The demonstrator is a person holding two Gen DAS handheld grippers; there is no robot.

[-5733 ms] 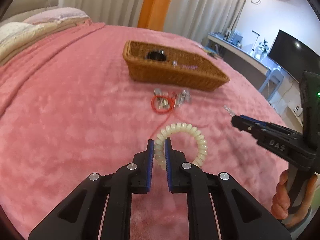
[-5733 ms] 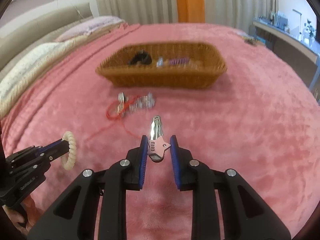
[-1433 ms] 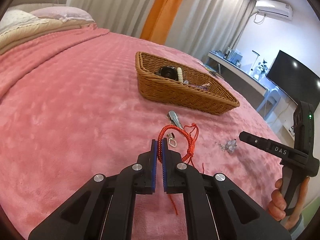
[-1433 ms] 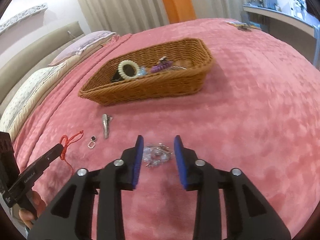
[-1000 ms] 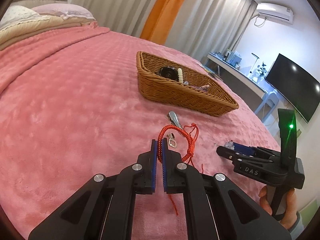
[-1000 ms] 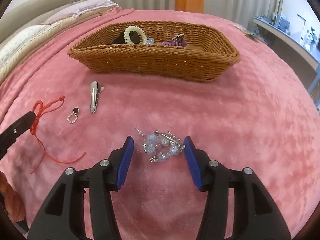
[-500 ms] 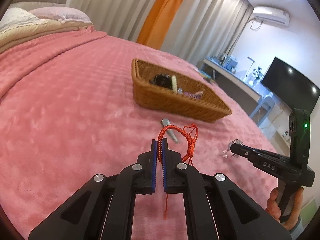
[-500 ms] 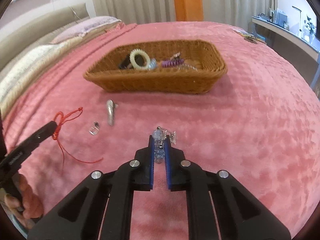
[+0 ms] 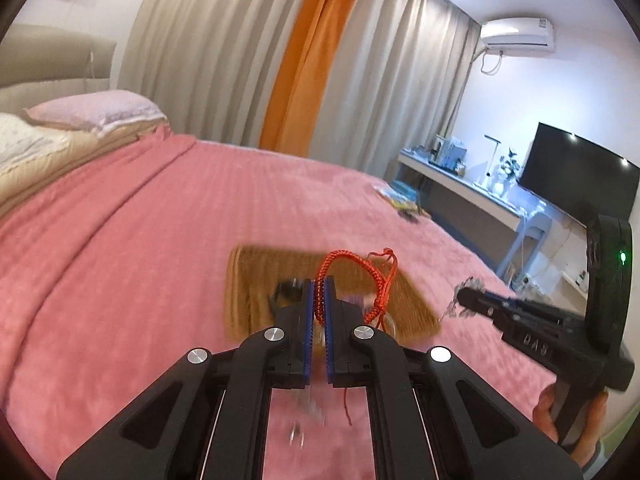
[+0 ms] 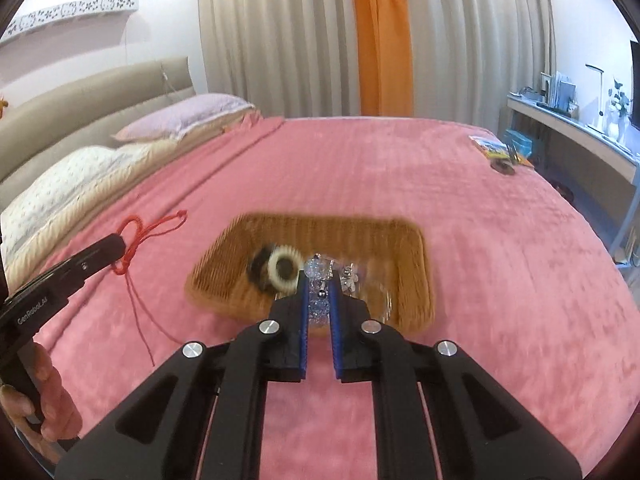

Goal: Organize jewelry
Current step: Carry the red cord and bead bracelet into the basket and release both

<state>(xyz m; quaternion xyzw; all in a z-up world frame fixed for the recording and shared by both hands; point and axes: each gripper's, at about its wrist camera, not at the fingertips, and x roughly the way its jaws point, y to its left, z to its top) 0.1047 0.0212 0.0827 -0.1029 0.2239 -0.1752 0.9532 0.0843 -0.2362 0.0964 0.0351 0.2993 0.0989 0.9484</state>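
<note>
Left gripper (image 9: 319,284) clamped on red cord bracelet (image 9: 352,276), loop sticking up above the pads, tail dangling toward pink bedspread (image 9: 140,240). Right gripper (image 10: 319,288) pinched on clear crystal bead piece (image 10: 318,280), probably a bracelet, blurred. Both held in the air in front of wicker basket (image 10: 416,280); cream coil hair tie (image 10: 285,267) already inside. Risks: loose cord tail snagging basket rim or trailing outside on release; thin grip on beads slipping before reaching the basket, dropping onto bedspread; grippers close together, possible tangle of cord with beads.
</note>
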